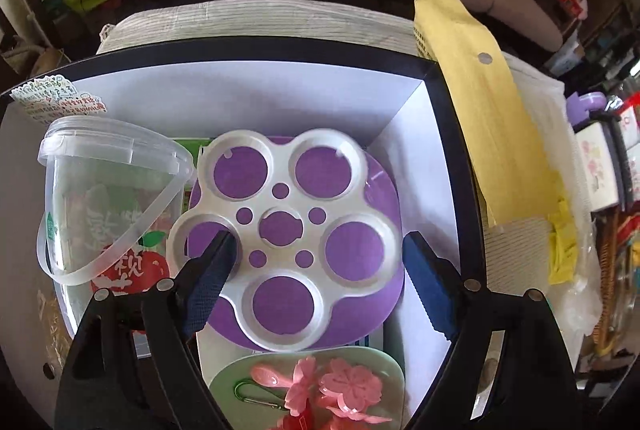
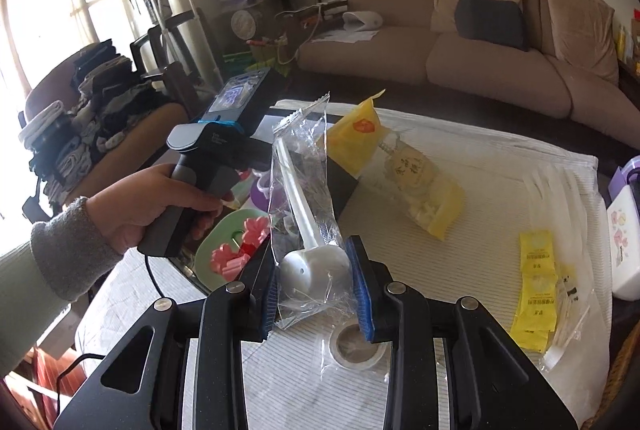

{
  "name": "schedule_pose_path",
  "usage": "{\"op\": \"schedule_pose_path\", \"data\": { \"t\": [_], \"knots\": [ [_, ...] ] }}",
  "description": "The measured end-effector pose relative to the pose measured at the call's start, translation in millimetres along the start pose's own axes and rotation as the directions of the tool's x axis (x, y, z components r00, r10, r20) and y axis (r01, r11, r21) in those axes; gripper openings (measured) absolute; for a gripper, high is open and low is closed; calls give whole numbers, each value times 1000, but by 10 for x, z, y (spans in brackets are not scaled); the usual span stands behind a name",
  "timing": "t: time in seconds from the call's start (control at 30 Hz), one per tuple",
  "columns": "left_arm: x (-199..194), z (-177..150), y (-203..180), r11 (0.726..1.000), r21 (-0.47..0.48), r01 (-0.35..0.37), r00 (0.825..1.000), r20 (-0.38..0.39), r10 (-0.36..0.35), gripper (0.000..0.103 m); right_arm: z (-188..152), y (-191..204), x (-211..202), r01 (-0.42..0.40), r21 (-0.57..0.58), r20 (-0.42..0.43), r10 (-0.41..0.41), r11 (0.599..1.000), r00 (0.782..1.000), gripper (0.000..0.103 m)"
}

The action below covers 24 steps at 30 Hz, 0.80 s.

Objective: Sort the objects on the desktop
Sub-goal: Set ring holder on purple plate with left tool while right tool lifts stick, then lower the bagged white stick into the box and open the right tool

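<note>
In the left wrist view my left gripper (image 1: 320,270) is open above a black-rimmed box (image 1: 256,47) with white walls. Between its fingers lies a white flower-shaped tray (image 1: 286,234) with round holes on a purple plate (image 1: 384,189). A clear plastic bucket (image 1: 108,197) stands at the left in the box. A green plate (image 1: 384,366) with pink flower pieces (image 1: 348,386) lies at the near end. In the right wrist view my right gripper (image 2: 316,290) is shut on a clear wrapper holding a white spoon (image 2: 308,226), lifted above the table.
A yellow snack bag (image 2: 400,165) leans on the box corner. Yellow sachets (image 2: 536,282) and a tape roll (image 2: 354,348) lie on the striped white cloth (image 2: 480,238). A white and purple box (image 2: 624,230) is at the right edge. A brown sofa (image 2: 460,41) stands behind.
</note>
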<state>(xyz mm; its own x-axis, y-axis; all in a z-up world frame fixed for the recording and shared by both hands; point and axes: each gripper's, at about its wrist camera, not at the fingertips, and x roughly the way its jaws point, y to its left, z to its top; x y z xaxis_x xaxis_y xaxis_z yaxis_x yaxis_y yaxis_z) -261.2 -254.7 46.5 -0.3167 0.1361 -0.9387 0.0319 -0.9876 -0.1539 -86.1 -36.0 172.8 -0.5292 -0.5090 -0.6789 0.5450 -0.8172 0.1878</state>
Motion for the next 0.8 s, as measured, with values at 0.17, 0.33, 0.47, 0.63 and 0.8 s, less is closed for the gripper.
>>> {"op": "schedule_pose_path", "data": {
  "t": [0.17,0.33,0.47,0.63,0.8],
  "knots": [
    [-324,-19,76,999,-28,28,998,52,-26,93,20,71,-77,4,4,9,-4,1000,1000,32],
    [-1032,-237,344,999,-21,37,984,174,-33,94,80,261,-136,-5,-39,8,5,999,1000,32],
    [-1530,-630,701,1000,-26,7,973,233,-1,99,187,522,6,-48,-66,-15,47,997,999,32],
    [-1859,-1018,1214,994,-94,-50,966,249,72,99,321,966,509,-154,-37,-82,151,987,985,32],
    [-2011,-1312,1474,986,-117,-120,952,270,148,99,441,1529,1175,-195,-23,-179,188,981,966,32]
  ]
}}
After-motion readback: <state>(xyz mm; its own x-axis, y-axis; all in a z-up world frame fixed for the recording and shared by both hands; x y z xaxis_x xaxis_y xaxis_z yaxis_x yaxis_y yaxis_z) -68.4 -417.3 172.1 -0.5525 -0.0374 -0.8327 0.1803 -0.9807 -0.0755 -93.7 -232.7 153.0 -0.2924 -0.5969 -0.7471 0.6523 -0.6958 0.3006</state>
